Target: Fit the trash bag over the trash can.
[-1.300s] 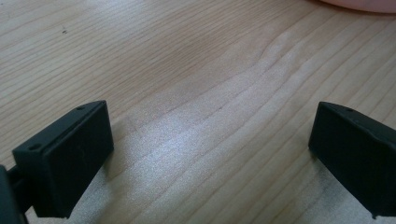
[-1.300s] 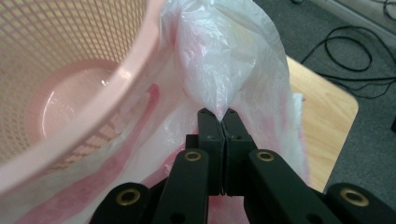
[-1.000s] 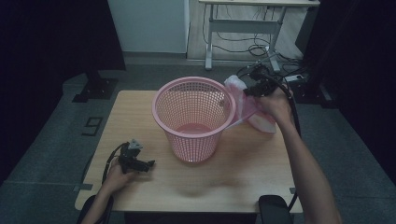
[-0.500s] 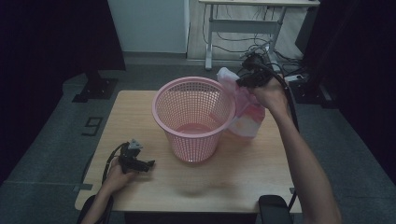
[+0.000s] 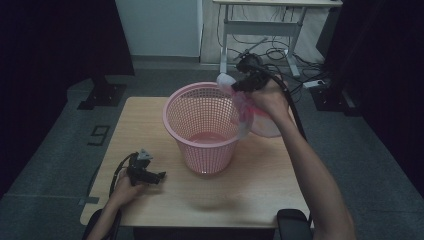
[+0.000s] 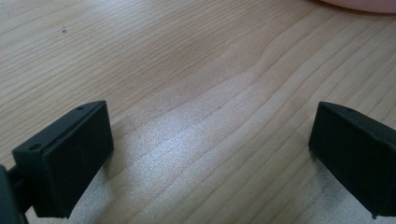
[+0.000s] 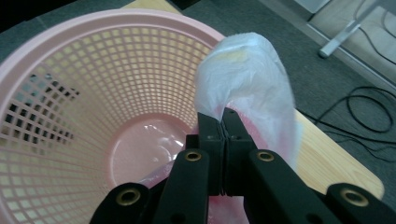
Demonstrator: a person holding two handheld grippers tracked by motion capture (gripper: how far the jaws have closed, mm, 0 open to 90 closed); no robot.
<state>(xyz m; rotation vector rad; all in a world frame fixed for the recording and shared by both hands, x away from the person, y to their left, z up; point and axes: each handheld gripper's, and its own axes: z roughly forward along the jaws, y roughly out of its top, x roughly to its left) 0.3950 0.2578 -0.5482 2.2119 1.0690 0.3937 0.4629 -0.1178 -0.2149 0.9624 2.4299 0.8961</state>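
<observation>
A pink mesh basket (image 5: 202,120) stands upright in the middle of the wooden table (image 5: 250,190). My right gripper (image 5: 234,86) hovers at the basket's far right rim, shut on a thin white and pink plastic bag (image 5: 250,112) that hangs down outside the rim. In the right gripper view the bag (image 7: 245,79) bulges up from the shut jaws, with the basket (image 7: 93,93) open below. My left gripper (image 5: 157,176) rests on the table at the front left. Its jaws stand wide open over bare wood (image 6: 205,116) with nothing between them.
A white desk frame (image 5: 260,30) and loose cables (image 5: 280,52) lie on the floor beyond the table. A dark stand base (image 5: 102,92) sits at the far left. The basket's rim edge (image 6: 359,4) shows ahead of the left gripper.
My right hand has lifted the bag and carried it left, from beside the basket's right side up to its far right rim. The left gripper has stayed put.
</observation>
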